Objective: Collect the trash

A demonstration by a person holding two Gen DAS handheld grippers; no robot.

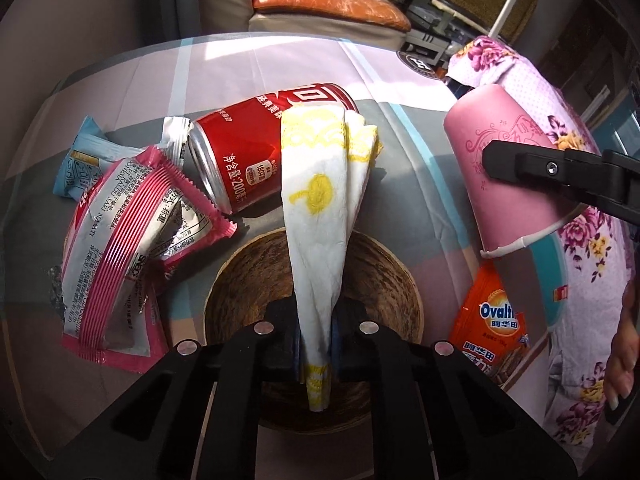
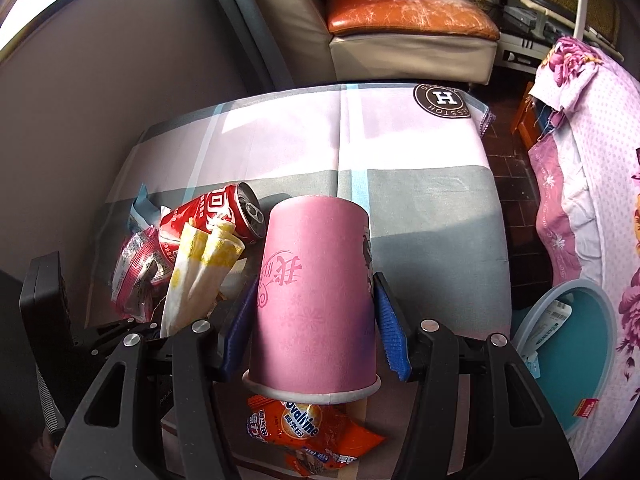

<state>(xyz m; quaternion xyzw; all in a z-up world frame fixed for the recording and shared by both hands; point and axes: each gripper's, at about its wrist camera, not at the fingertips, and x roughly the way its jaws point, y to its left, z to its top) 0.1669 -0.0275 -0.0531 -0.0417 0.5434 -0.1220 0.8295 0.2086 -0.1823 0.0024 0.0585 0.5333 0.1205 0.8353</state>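
My left gripper (image 1: 315,354) is shut on a white and yellow paper napkin (image 1: 320,216), which hangs over a brown wooden bowl (image 1: 384,280) and drapes against a red can (image 1: 248,148) lying on its side. My right gripper (image 2: 314,324) is shut on a pink paper cup (image 2: 316,304), held rim toward the camera above an orange Ovaltine sachet (image 2: 312,436). The left wrist view shows that cup (image 1: 504,168) at the right with a black finger across it. From the right wrist the napkin (image 2: 196,280) and can (image 2: 212,220) lie to the left.
Pink-striped wrappers (image 1: 120,248) and a light blue wrapper (image 1: 78,160) lie left of the can on the striped tablecloth (image 2: 400,140). A teal bin (image 2: 576,360) stands at the table's right side beside floral bedding (image 2: 592,200). A sofa with an orange cushion (image 2: 408,12) stands beyond.
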